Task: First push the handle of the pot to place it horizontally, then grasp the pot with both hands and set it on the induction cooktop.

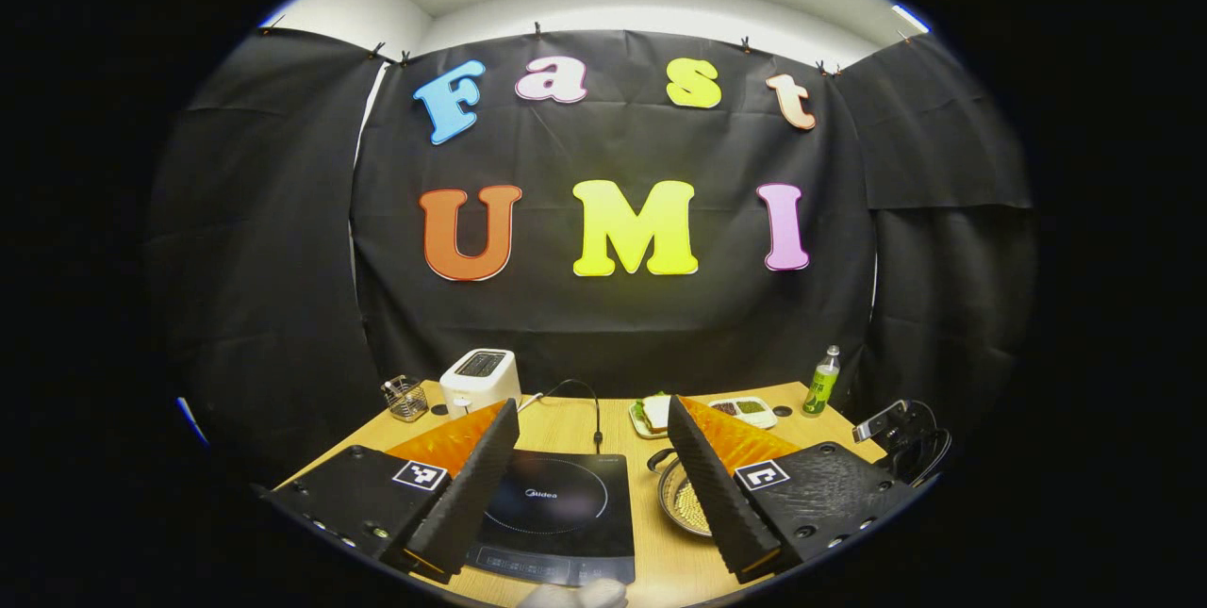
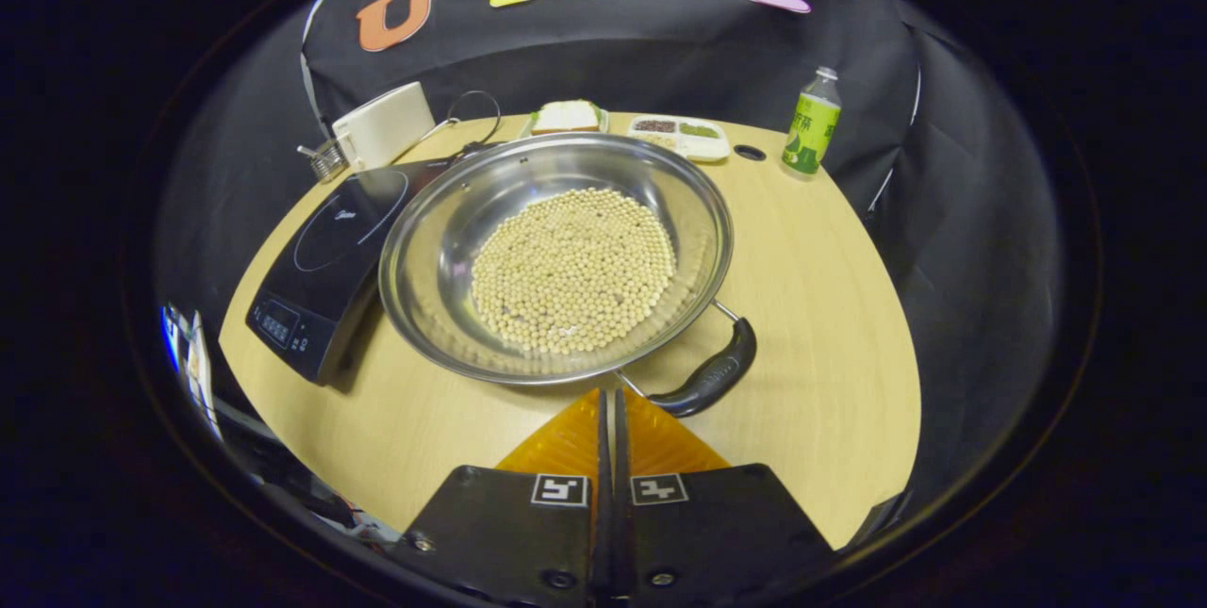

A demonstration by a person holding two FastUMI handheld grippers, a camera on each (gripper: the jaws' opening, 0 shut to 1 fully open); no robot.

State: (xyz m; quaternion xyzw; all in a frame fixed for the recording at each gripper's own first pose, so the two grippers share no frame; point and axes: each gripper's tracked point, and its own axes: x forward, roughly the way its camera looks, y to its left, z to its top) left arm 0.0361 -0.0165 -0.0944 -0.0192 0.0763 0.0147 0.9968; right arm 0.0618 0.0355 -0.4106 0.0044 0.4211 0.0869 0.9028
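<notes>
In the right gripper view the right tongs (image 2: 608,401) are pressed together with nothing between them, their tips just short of the pot's (image 2: 556,254) near rim; the steel pot sits on the wooden counter (image 2: 830,306), holds a bed of pale beans (image 2: 573,269), and touches or overlaps the right edge of the induction cooktop (image 2: 330,259); its dark handle (image 2: 712,372) lies on the counter at the near right, angled toward the tongs' right side; behind stand a white toaster (image 2: 382,125), a plate with a sandwich (image 2: 566,116), a small divided tray (image 2: 681,135) and a green-labelled bottle (image 2: 811,125). In the left gripper view the left tongs (image 1: 594,452) are spread wide above the counter, framing the cooktop (image 1: 556,509), with the pot (image 1: 681,500) partly hidden behind the right finger (image 1: 721,485); a wire basket (image 1: 405,398) stands left of the toaster (image 1: 481,380).
</notes>
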